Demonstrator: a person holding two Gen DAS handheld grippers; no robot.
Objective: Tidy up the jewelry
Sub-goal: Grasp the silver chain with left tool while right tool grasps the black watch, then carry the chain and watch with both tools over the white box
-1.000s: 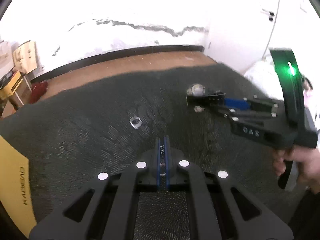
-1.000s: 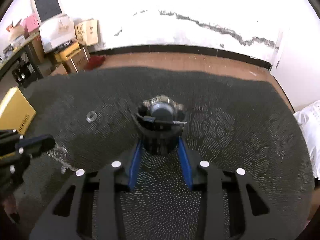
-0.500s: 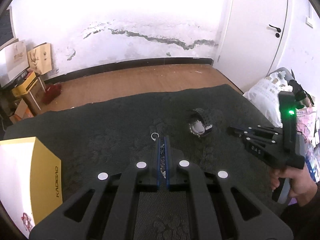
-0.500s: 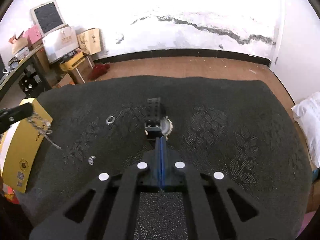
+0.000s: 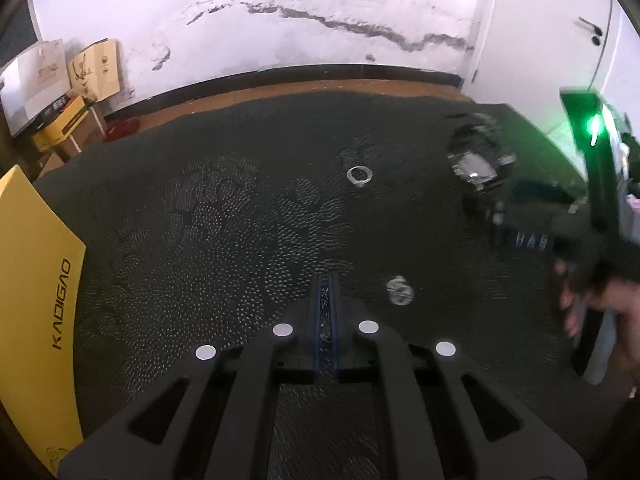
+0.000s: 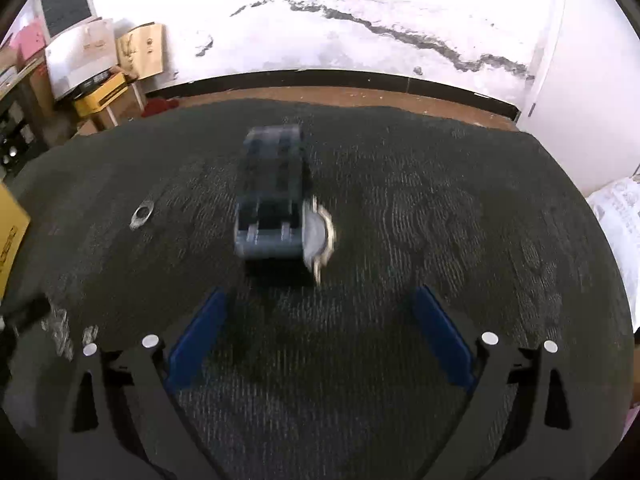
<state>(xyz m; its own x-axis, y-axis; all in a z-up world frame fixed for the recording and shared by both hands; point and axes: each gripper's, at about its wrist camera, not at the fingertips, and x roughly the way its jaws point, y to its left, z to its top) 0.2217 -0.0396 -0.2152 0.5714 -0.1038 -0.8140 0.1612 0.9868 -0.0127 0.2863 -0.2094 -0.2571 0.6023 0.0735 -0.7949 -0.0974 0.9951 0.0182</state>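
My left gripper [image 5: 326, 280] is shut on a thin silver chain, low over the dark patterned cloth [image 5: 240, 216]. A silver ring [image 5: 359, 175] lies ahead of it and a small shiny piece [image 5: 399, 290] lies just to its right. A black-strapped watch [image 5: 474, 168] lies at the right, in front of my right gripper [image 5: 496, 216]. In the right wrist view the watch [image 6: 280, 200] lies on its side on the cloth, blurred, just ahead of my open right gripper [image 6: 316, 312]. The ring [image 6: 142, 213] lies to its left.
A yellow box [image 5: 36, 300] stands at the cloth's left edge. Cardboard boxes [image 6: 100, 76] and a monitor stand by the far left wall. A white bag [image 6: 616, 216] lies off the cloth's right edge. Wooden floor runs behind the cloth.
My right gripper has opened wide and moved in close behind the watch. My left gripper, with the chain still in it, has come lower over the cloth and turned left.
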